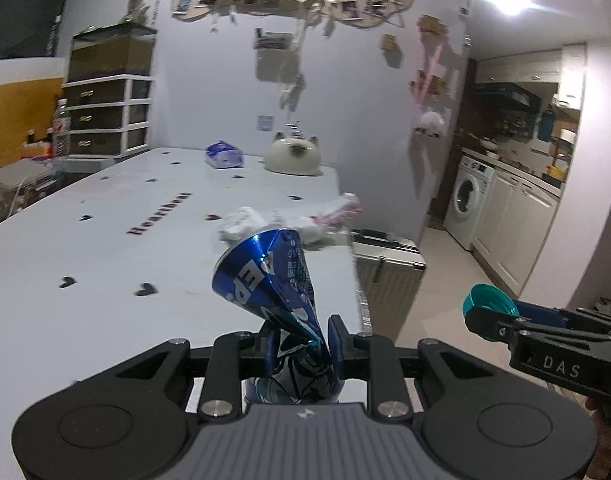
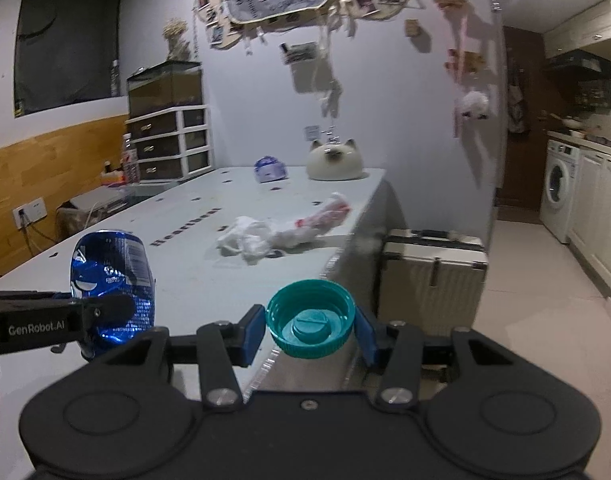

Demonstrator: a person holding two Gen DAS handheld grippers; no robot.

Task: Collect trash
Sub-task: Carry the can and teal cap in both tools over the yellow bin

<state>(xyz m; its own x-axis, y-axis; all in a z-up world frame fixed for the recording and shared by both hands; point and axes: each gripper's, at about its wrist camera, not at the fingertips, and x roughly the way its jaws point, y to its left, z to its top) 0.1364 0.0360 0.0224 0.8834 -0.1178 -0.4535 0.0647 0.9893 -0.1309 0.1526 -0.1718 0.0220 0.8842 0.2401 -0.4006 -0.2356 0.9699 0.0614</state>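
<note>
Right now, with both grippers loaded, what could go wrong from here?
The left gripper pinches the crushed blue can only at its narrow creased end, so the can may pivot or slip out. The right gripper holds the teal cap by its ribbed rim; it could pop free. The crumpled white wrappers lie near the table edge and may get knocked off.

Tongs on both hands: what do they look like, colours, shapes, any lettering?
Both are matte black plastic. The left tongs and right tongs each have blue pads on black linkage bars with silver screws, above a wide body with two round raised discs. Side on, the left tongs read "GenRobot.AI" in white and the right ones "DAS". No cables or sleeves show.
</note>
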